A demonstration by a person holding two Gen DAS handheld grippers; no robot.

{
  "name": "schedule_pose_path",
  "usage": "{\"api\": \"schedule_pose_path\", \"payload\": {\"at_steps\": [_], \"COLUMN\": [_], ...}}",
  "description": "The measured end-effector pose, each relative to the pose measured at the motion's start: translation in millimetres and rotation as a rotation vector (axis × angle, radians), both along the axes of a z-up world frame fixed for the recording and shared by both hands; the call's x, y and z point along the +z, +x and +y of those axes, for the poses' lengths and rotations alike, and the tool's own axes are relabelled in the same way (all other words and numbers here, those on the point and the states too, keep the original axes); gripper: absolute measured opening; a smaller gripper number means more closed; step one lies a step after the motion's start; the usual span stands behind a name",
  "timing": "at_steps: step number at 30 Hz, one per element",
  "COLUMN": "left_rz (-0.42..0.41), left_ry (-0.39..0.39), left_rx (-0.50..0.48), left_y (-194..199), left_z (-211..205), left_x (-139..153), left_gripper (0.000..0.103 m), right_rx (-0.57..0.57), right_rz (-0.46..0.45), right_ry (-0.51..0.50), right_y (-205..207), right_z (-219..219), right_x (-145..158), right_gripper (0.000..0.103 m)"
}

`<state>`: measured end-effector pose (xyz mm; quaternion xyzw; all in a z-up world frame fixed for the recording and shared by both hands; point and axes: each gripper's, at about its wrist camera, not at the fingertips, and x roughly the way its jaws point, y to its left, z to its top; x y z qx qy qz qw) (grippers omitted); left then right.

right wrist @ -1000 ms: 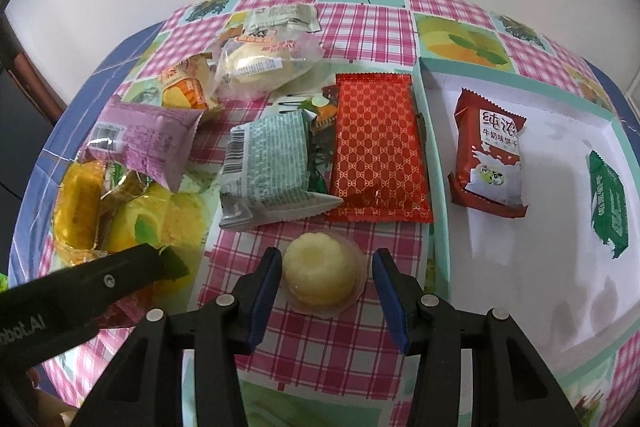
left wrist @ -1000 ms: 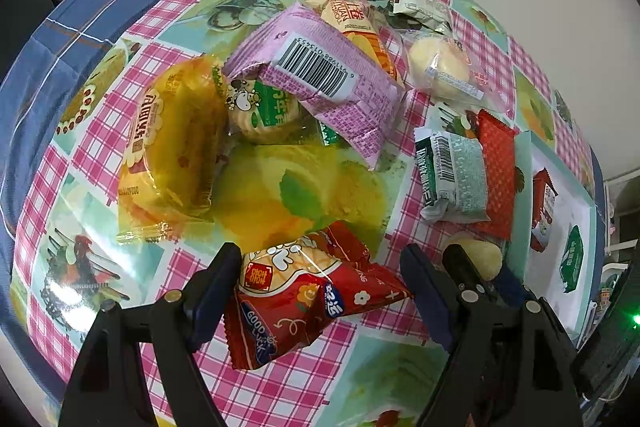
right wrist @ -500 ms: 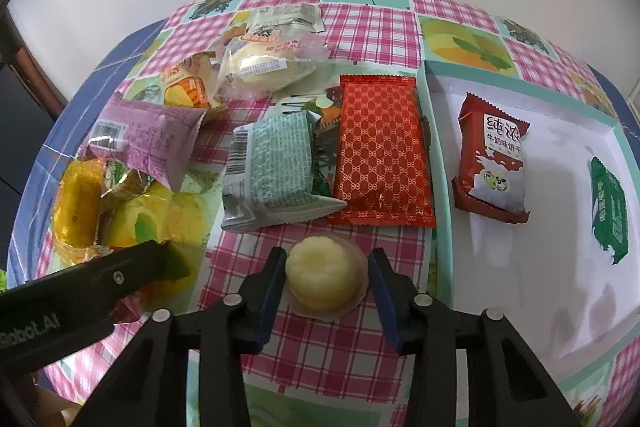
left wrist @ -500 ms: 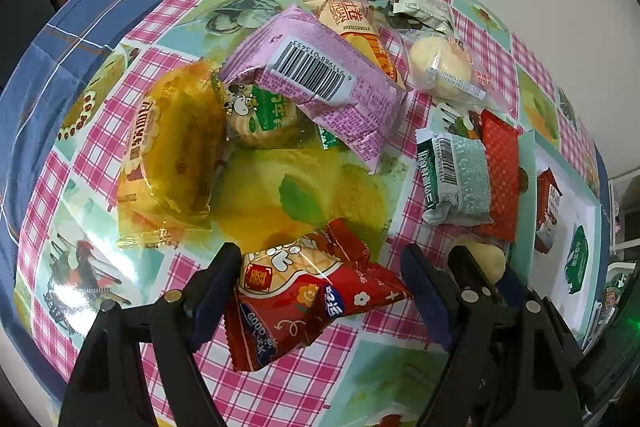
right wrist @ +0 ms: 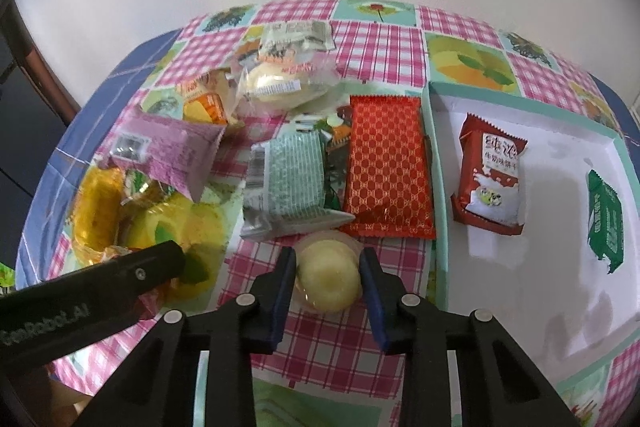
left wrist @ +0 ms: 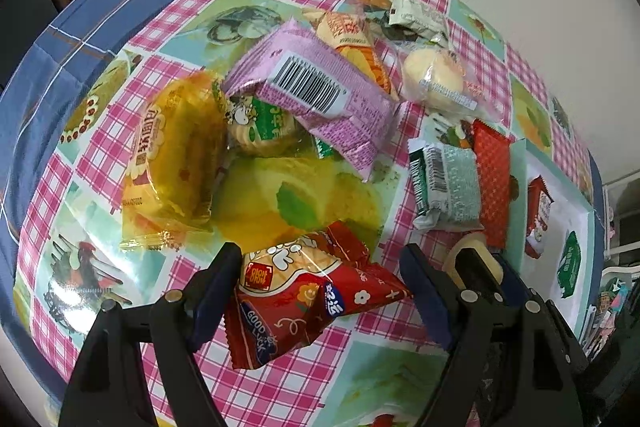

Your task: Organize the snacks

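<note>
My right gripper point(right wrist: 327, 269) is shut on a pale yellow jelly cup point(right wrist: 327, 273) and holds it just off the tablecloth, left of the white tray point(right wrist: 436, 163). The cup point(left wrist: 472, 253) also shows in the left wrist view behind my right gripper. My left gripper point(left wrist: 320, 275) is open, with a red snack bag point(left wrist: 308, 291) lying between its fingers. A pile of snacks lies beyond: a purple packet point(left wrist: 316, 95), a yellow cake packet point(left wrist: 176, 155), a grey-green packet point(right wrist: 286, 183), a red patterned packet point(right wrist: 388, 167).
The tray holds a red biscuit packet point(right wrist: 490, 171) and a green packet point(right wrist: 606, 219). A wrapped bun point(right wrist: 276, 85) and an orange packet point(right wrist: 202, 101) lie at the back. The table's left edge drops to a blue cloth point(left wrist: 72, 39).
My right gripper's jaws have closed in on the jelly cup and now grip it. My left gripper has stayed open around the red bag.
</note>
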<state>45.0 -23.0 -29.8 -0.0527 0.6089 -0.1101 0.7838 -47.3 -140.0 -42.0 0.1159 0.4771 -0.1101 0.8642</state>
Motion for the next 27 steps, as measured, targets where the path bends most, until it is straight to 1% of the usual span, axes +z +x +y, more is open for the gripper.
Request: {"api": "schedule_pose_path", "payload": {"at_steps": [2,3,4,8,13,17,21,27], "left_rz": [-0.014,-0.02,-0.026,-0.052,-0.052,-0.027,-0.005,0.018], "left_ry": [-0.006,-0.009,-0.012,-0.02,-0.012,-0.006,-0.004,-0.019], "left_rx": [-0.003,-0.004,-0.004,-0.004,-0.007,0.006,0.039,0.077], "left_y": [-1,-1,-2,-4,-5,-3,0,1], "left_z": [0,0,0,0,-2,0,5,15], "left_x": [5,7,9,17,17,10,4,0], "left_gripper": [0.081,0.081,0.081,0.081,0.081,0.081,0.081,0.081], "right_rx": [0.005,0.007,0.009,0.011,0.024,0.035,0.057,0.083], "right_rz": [-0.018,-0.026,-0.035,-0.063,-0.057,-0.063,-0.066,-0.034], "right_ry": [0.0,-0.001,0.002,0.008,0.021,0.059,0.082,0.068], "right_y": [-1,-1,-2,-2,-1,-1,1,7], "right_z": [1,2,2,4,6,8,12,21], "right_x": [6,8,11,22,18,14,12,1], "right_gripper": [0.034,0.026,0.024,0.023,0.023,0.024,0.025,0.036]}}
